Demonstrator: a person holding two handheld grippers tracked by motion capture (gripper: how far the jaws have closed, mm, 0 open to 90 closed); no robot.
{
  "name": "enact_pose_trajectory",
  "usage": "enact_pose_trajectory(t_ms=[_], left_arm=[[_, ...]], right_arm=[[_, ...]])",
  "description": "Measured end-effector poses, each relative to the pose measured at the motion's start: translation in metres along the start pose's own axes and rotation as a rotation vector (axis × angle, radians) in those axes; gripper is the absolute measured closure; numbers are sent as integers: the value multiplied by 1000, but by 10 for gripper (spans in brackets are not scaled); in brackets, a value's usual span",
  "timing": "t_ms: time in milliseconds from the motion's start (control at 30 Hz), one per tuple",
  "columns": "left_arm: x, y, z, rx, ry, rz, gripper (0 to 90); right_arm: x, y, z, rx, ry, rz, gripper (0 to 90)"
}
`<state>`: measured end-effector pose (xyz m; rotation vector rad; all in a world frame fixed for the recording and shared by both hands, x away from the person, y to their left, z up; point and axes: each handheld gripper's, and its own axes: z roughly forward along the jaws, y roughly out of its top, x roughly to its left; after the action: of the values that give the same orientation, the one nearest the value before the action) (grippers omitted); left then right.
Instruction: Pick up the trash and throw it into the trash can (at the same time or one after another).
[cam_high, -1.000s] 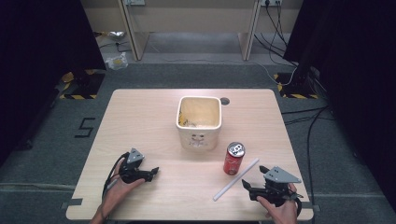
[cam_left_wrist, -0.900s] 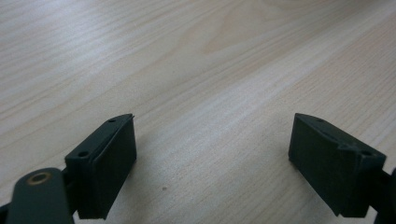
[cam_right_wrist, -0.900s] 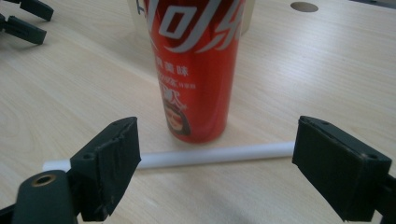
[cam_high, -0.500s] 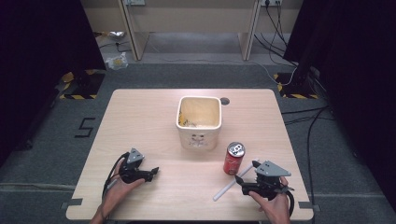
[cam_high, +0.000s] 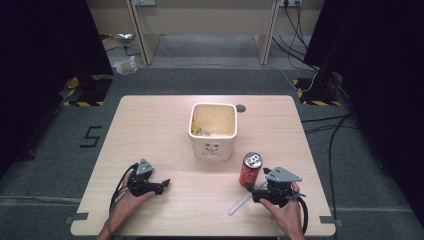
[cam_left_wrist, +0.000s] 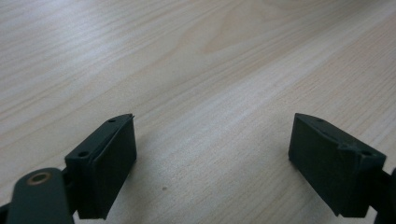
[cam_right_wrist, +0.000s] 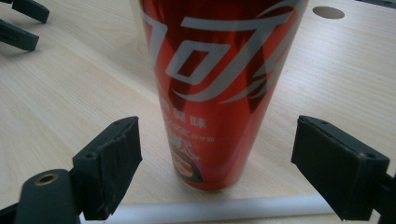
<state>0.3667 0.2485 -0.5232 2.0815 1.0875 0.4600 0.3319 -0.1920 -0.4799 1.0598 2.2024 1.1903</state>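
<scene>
A light wooden table (cam_high: 150, 125) is seen from above, with a person's two hands reaching in from its near edge, each holding a black two-jaw gripper.

The right gripper (cam_high: 259, 192) sits near the table's near right corner, pointing toward a red can (cam_high: 251, 169). The can stands upright, right of the table's middle and closer to the near edge than the far one. In the right gripper view, the can (cam_right_wrist: 219, 88) rises directly ahead, centred between the two jaws. The jaws are spread wide, one on each side of the can's base, and neither touches it. White lettering runs down the can's red side.

A white straw (cam_high: 245, 202) lies flat on the table at an angle, just in front of the can and partly under the right gripper. In the right gripper view the straw (cam_right_wrist: 215, 210) crosses between the jaws, close to the can's base.

The left gripper (cam_high: 162, 184) rests low near the table's near left corner, well apart from the can. In the left gripper view its jaws are spread wide over bare wood, holding nothing.

A cream square bin (cam_high: 212, 147) stands at the table's middle, open at the top, beyond the can. A small round hole (cam_high: 241, 107) marks the tabletop near the far edge.
</scene>
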Motion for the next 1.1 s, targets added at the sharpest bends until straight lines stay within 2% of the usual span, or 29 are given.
enact_pose_trajectory(t_ms=[367,633,800,1100], left_arm=[[0,0,0,0,0,0,143],[0,0,0,0,0,0,143],[0,0,0,0,0,0,143],[0,0,0,0,0,0,143]], right_arm=[[-2,2,14,-1,16,13,197],[-2,2,22,8,17,5,267],[-2,2,24,3,27,8,326],[-1,8,18,-19,25,3,337]])
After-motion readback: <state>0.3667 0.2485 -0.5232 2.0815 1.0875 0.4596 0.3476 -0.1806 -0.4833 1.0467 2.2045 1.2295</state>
